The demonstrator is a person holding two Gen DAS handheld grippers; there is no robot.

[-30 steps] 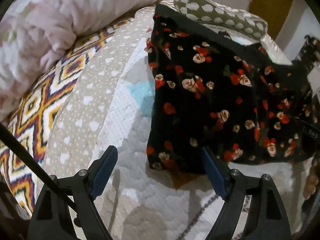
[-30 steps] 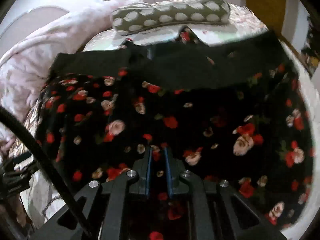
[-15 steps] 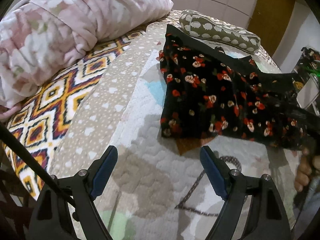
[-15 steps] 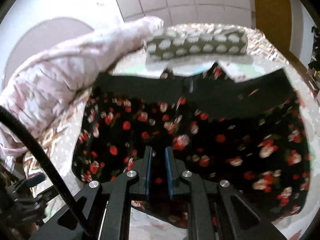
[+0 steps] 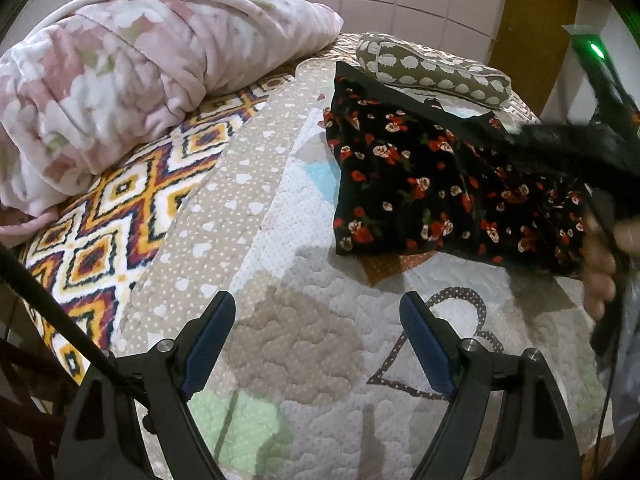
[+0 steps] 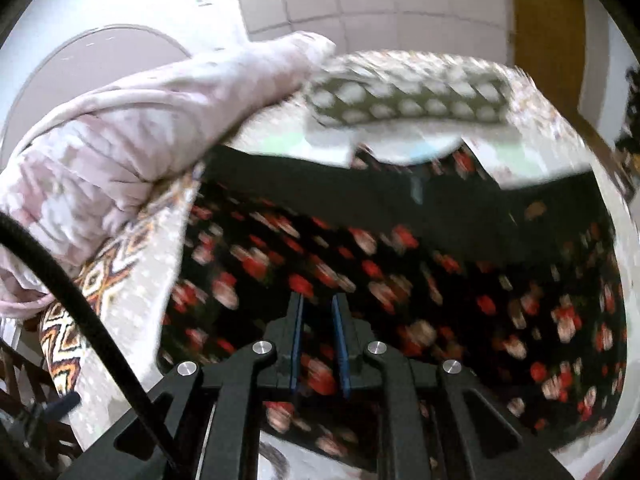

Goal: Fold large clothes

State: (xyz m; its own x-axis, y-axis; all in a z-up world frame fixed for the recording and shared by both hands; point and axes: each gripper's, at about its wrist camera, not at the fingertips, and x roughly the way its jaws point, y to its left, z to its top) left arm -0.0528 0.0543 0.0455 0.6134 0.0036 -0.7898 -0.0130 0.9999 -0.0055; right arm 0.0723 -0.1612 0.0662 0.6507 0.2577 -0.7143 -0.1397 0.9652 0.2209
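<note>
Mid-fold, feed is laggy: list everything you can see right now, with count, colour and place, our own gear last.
Floral garment: one, black with red and cream roses, on the quilt, near edge lifted.
Quilt: one, white and beige patchwork, covering the bed.
Patterned blanket: one, orange-white zigzag, left side.
Pink blanket: one, bundled, far left.
Spotted pillow: one, olive with white, bed's far end.
Left gripper: jaws open, above quilt.
Right gripper: jaws shut on the garment.

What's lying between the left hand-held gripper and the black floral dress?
Only bare quilt. In the left wrist view the open left hand-held gripper hovers short of the black floral dress, with nothing resting between.
</note>
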